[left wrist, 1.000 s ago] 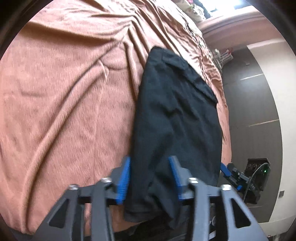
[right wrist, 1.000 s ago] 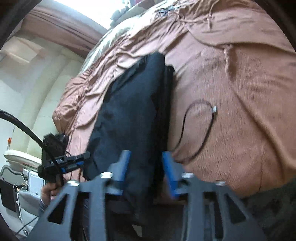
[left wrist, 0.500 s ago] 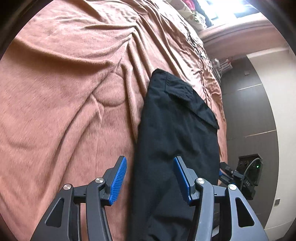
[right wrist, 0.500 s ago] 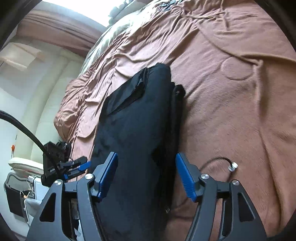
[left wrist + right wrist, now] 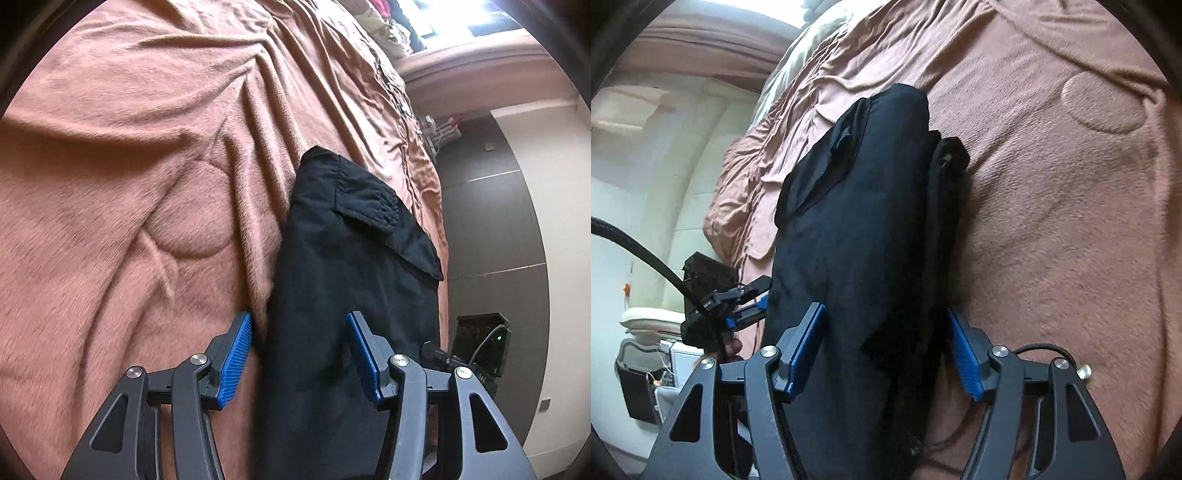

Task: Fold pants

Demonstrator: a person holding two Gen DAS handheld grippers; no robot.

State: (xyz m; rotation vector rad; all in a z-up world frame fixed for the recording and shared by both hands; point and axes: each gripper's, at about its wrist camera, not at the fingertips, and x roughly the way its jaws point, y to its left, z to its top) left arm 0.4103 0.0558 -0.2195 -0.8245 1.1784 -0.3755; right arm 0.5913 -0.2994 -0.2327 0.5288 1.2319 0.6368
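Now both tongs, left (image 5: 299,354) and right (image 5: 884,350), stand spread over the black pants (image 5: 354,280), laid folded along the bed's (image 5: 129,184) edge.

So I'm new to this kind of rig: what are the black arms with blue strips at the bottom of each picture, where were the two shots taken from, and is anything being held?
Those are handheld grippers, one in each of a person's hands, with a camera on each looking forward along its two fingers. One picture is from the left gripper, the other from the right gripper. The blue strips are the finger pads. On a bed with a brown blanket lie black pants, folded into a long strip. Both grippers are open with the pants between the pads, not pinched; the right gripper's jaws have just been opening. A thin black cable lies on the blanket by the right gripper.
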